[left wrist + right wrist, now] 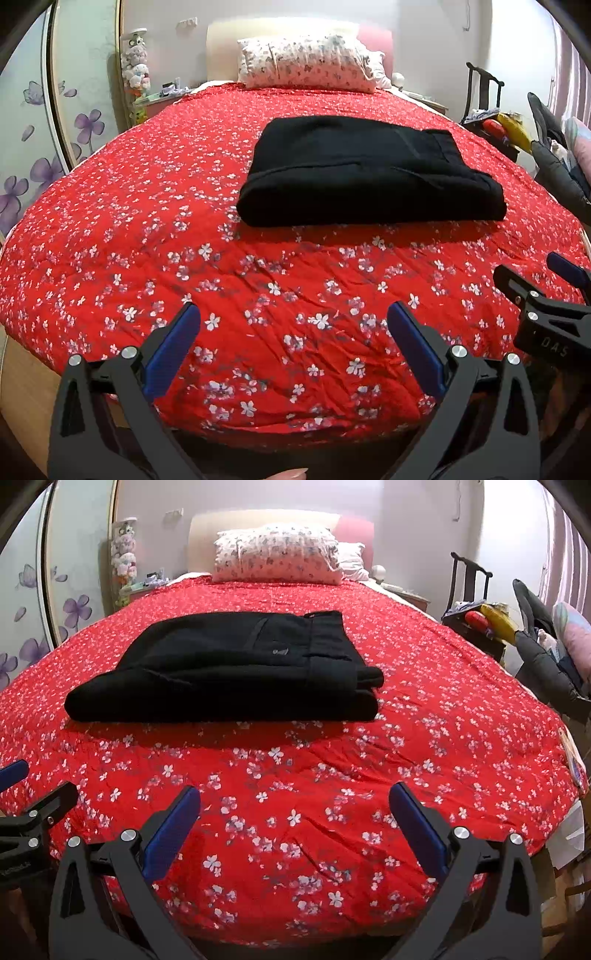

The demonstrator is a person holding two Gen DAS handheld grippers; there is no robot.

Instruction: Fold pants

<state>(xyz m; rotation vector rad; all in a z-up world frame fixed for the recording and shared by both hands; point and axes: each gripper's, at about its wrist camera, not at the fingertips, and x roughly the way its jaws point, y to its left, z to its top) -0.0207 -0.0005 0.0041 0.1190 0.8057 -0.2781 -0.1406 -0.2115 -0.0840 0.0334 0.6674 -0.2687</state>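
The black pants [369,173] lie folded into a compact stack on the red flowered bedspread [258,295], in the middle of the bed. They also show in the right wrist view [229,672], waistband to the right. My left gripper [293,317] is open and empty, held above the bed's near edge, well short of the pants. My right gripper [294,799] is open and empty too, beside the left one. Its fingers show at the right edge of the left wrist view [565,273].
A flowered pillow [306,62] lies at the headboard. A dark chair [484,96] and piled clothes [554,162] stand right of the bed. A wardrobe with purple flowers [44,140] is on the left, with stuffed toys [135,70] by it.
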